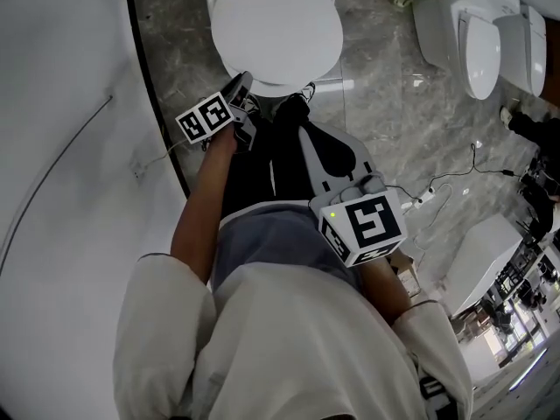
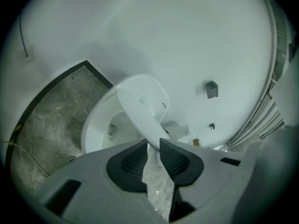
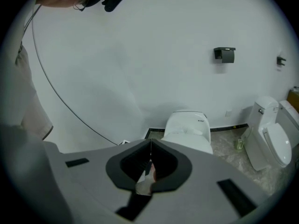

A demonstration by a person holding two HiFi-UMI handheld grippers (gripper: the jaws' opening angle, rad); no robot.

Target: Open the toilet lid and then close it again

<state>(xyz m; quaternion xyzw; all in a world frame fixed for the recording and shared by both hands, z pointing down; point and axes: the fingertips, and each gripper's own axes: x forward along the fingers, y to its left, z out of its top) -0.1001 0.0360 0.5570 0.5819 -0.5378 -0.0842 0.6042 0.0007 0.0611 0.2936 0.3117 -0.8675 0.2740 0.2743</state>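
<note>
Partly raised, 1 toilet lid [image 2: 140, 104] tilts above its bowl [image 2: 100, 125], its front edge pinched by the left tongs [image 2: 153, 146]. The right tongs [image 3: 150, 143] are clenched, empty. The wall [image 1: 61, 147] is close on the left, open floor [image 1: 385, 86] lies to the right, and 1 other toilet [image 1: 479, 51] stands well apart.

White oval toilet lid [image 1: 276, 29] stands tilted, partly raised above the white bowl [image 2: 99, 125], front edge up
</note>
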